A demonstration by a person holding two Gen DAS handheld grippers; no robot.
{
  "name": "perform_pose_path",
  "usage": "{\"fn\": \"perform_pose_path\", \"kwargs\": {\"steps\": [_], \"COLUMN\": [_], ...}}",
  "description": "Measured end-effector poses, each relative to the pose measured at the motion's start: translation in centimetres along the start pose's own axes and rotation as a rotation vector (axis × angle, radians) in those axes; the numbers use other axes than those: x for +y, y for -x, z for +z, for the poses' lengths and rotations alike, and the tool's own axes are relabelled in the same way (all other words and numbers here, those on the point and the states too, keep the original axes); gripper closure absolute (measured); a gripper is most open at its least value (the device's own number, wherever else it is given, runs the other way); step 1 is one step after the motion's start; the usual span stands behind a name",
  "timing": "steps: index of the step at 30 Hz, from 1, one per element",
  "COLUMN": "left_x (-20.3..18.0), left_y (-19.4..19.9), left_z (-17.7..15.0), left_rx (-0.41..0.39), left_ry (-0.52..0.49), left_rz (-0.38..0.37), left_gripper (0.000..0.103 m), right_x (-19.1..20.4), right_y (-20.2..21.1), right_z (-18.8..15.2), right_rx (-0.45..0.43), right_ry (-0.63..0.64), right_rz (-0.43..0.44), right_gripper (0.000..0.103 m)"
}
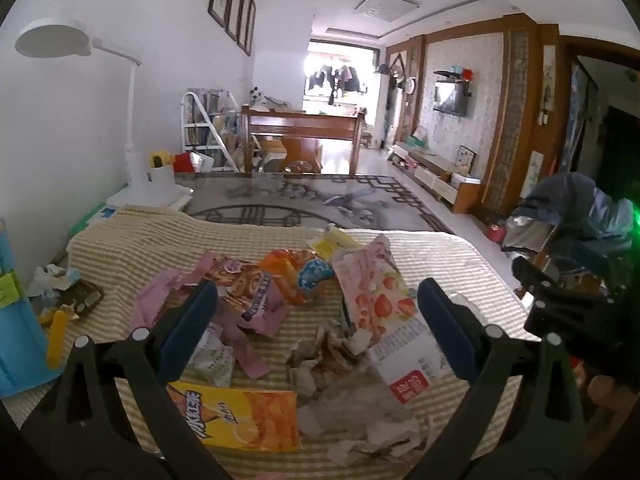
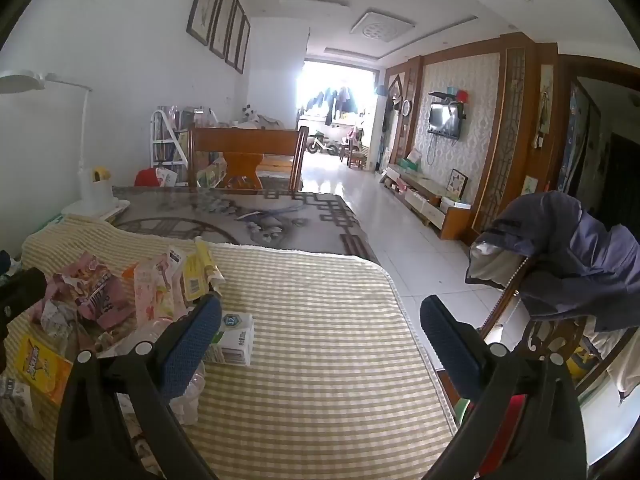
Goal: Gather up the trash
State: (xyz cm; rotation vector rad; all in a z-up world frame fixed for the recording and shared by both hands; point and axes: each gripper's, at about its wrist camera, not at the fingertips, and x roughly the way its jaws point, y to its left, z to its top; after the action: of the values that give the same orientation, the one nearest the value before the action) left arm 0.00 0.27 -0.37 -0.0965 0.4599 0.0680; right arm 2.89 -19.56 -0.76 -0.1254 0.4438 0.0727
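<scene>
A heap of trash lies on a yellow striped cloth (image 1: 120, 248) over the table. In the left wrist view I see a purple snack bag (image 1: 248, 292), an orange wrapper (image 1: 292, 272), a pink strawberry carton (image 1: 376, 300), a yellow chip bag (image 1: 244, 420) and crumpled paper (image 1: 328, 356). My left gripper (image 1: 320, 316) is open and empty, just above the heap. My right gripper (image 2: 324, 328) is open and empty over the bare cloth (image 2: 320, 300), right of the heap. A small white milk carton (image 2: 236, 336) lies by its left finger (image 2: 192, 348), beside a clear plastic bottle (image 2: 188, 396).
A white desk lamp (image 1: 136, 176) stands at the table's far left. A blue container (image 1: 16, 320) is at the left edge, with more scraps (image 1: 60, 292) near it. A chair draped with a dark jacket (image 2: 568, 256) stands right of the table. A wooden bench (image 1: 304, 128) is beyond.
</scene>
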Motion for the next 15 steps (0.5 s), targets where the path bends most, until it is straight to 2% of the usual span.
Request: {"fn": "perform_pose_path", "kwargs": {"steps": [4, 6, 9, 15], "left_x": [0.31, 0.38, 0.49, -0.28], "left_y": [0.21, 0.51, 0.06, 0.33], "left_z": [-0.01, 0.16, 0.17, 0.44], "left_rx": [-0.046, -0.066, -0.036, -0.008], "left_ry": [0.007, 0.021, 0.016, -0.012], "left_rz": [0.019, 0.0, -0.039, -0.042], "left_gripper": [0.005, 0.005, 0.005, 0.005], "right_x": [0.04, 0.04, 0.06, 0.04], "right_y": [0.05, 0.03, -0.01, 0.08], "right_z": [0.03, 0.03, 0.0, 0.03], "right_rx": [0.001, 0.002, 0.002, 0.004], "right_ry": [0.002, 0.002, 0.003, 0.003], "right_rz": [-0.001, 0.0, -0.001, -0.001], "right_gripper": [0.007, 0.007, 0.007, 0.007]}}
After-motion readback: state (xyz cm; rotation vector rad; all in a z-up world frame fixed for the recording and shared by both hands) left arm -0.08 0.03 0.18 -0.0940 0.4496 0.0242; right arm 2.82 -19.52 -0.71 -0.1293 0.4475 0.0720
